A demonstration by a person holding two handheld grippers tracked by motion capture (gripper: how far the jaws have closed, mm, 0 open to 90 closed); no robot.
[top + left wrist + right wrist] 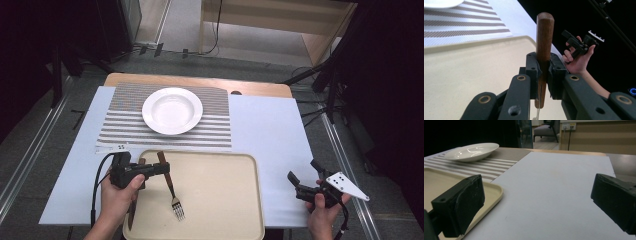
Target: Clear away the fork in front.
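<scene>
At the left of the high view, the left tongs [161, 169] sit over the near-left part of the beige tray [235, 210], clenched on the wooden handle of a fork [170, 187]. The fork's handle points toward the plate and its tines toward the person, over the tray's floor (whether the tines touch it I cannot tell). In the left gripper view the handle stands upright between the two pads, both pressing on it. Just left of the fork, a knife [133, 212] with a brown handle lies along the tray's left edge, partly under the hand. Behind the tray a white plate [172, 110] rests on a striped placemat [125, 130]. Further right, over the pale desk [270, 130], the right tongs [304, 175] are released, jaws spread wide with nothing between them.
</scene>
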